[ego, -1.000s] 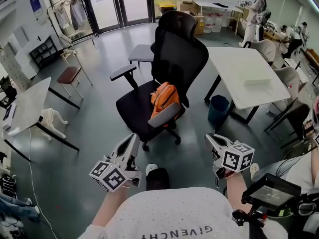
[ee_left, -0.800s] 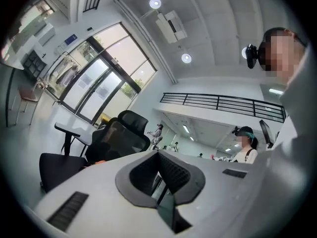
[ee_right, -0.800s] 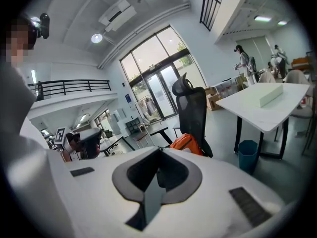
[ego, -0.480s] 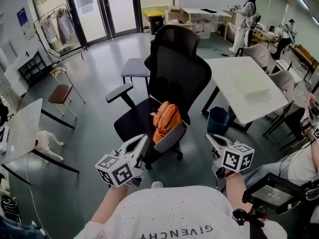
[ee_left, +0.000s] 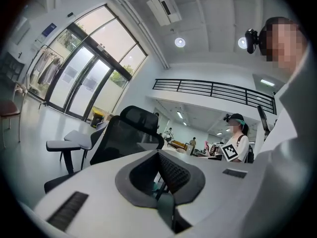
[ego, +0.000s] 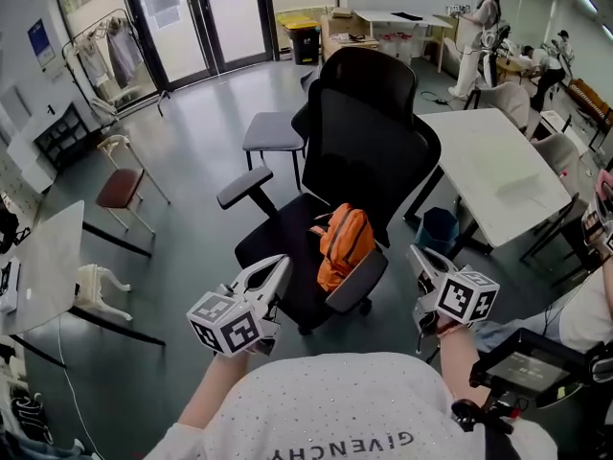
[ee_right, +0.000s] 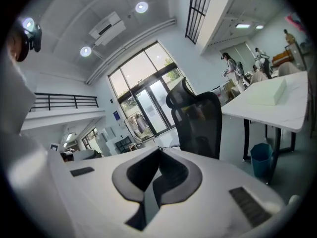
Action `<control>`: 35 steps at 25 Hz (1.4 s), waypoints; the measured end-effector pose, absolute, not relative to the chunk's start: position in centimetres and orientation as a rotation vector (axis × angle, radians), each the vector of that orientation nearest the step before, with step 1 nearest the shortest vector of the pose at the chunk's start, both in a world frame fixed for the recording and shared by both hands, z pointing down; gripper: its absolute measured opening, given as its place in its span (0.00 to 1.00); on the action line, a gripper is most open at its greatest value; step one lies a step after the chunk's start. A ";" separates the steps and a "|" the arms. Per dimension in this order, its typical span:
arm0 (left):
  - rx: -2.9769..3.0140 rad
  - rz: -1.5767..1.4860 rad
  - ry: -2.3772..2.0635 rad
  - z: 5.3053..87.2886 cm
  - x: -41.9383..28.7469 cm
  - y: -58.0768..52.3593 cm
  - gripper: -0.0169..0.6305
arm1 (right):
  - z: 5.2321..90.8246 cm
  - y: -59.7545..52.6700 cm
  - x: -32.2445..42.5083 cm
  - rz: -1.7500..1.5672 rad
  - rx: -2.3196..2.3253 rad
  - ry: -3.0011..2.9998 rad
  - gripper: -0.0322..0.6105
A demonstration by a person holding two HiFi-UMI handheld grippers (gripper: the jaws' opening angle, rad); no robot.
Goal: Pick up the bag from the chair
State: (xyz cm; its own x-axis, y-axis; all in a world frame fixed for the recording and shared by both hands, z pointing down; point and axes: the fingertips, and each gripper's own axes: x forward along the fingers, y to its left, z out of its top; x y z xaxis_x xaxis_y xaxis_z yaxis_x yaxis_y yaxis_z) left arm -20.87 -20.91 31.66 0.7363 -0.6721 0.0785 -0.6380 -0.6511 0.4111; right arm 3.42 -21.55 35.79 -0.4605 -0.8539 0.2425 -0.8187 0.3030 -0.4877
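Head view: bag on chair, near left tool.

1. Office chairs: I counted one, the black office chair.
2. Bags: one, the orange bag.
3. Grippers: two, my left gripper and my right gripper.
4. White tables: three, the right table, the left table and the far table.
5. Small chairs: two, the red-seated chair and the grey-seated chair.
6. Bins: two, the blue bin and the yellow-topped bin.
7. Clothes racks: one, the clothes rack.
8. Other people: I made out two, the standing person and the farther person.
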 end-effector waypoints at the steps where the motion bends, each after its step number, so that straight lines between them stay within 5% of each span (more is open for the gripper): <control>1: 2.515 -0.108 -0.998 32.2 -21.0 -21.3 0.05 | 35.9 -21.9 3.3 -0.894 -1.570 2.457 0.06; 21: 2.369 -0.002 -0.900 41.9 -14.6 -29.9 0.05 | 45.6 -28.9 2.5 -1.153 -1.425 2.656 0.06; 35: 2.163 0.191 -1.005 52.3 -6.9 -39.6 0.05 | 55.7 -41.7 8.4 -1.364 -1.252 2.615 0.06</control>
